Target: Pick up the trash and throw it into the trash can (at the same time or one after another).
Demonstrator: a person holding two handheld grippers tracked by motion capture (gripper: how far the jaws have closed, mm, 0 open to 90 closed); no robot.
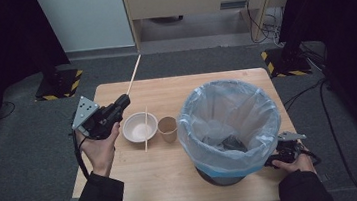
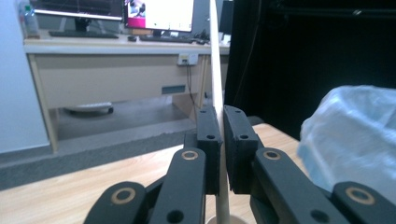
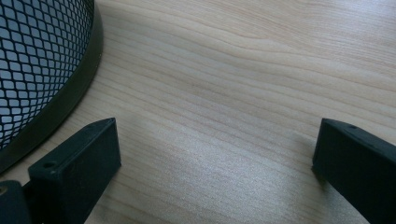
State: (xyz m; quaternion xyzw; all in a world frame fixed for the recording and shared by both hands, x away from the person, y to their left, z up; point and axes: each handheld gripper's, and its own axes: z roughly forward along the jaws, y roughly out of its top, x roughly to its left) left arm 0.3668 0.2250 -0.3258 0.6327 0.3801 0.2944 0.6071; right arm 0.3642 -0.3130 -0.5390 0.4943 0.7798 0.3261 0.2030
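Grey carpet [image 1: 15,143], pale desk [image 2: 116,70] behind

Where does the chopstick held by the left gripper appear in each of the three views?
High view: the held chopstick slants up from the left gripper, left of centre, past the table's far edge.
Left gripper view: it stands upright at centre, clamped between the fingers.
Right gripper view: not in it.
Shared landmark: the lined bin, at the right edge of the left gripper view.
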